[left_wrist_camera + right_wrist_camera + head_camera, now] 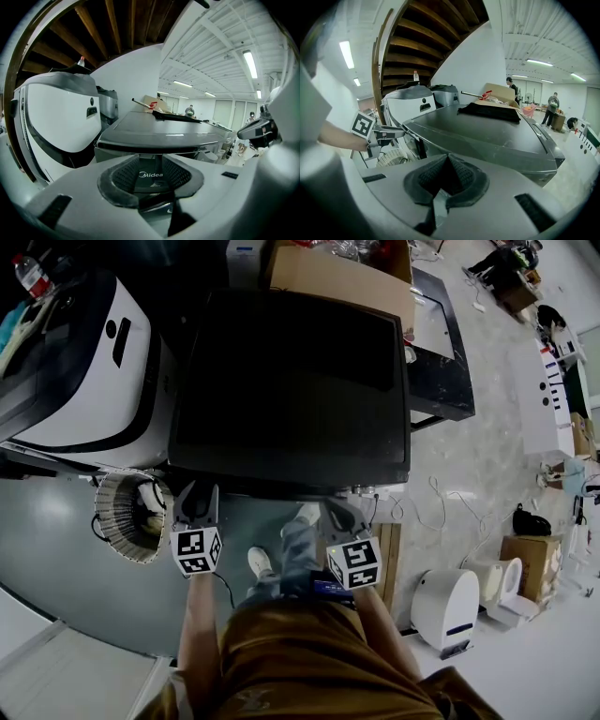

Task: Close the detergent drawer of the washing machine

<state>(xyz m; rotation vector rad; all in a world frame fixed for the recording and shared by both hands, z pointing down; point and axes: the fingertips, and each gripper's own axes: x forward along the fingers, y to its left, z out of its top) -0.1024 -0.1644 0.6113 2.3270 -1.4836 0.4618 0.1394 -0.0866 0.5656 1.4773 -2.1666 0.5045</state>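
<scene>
The detergent drawer [151, 180] seems to be the dark panel with a white logo at the upper left of the front of the washing machine [291, 381], directly under the overhanging edge of the grey top. In the right gripper view a dark part [421, 148] stands out from that same front corner, but I cannot tell how far it is pulled out.

The left gripper [197, 504] is at this corner. Its jaws are apart, and the logo panel shows in the gap between them; whether the pads touch it I cannot tell. The right gripper [342, 517] is near the middle of the front edge. Its two pads meet at the tips and there is nothing between them.

A dark cloth [490, 112] lies on the far part of the machine's top, with a cardboard box [337, 277] behind it. To the left stands a white appliance [94, 381] with a dark handle. On the floor at the left front corner is a round ribbed basket [127, 517]. The person, in brown trousers [291, 662], stands just before the machine on the grey floor [56, 540]. A few people [553, 110] stand far in the hall behind.
</scene>
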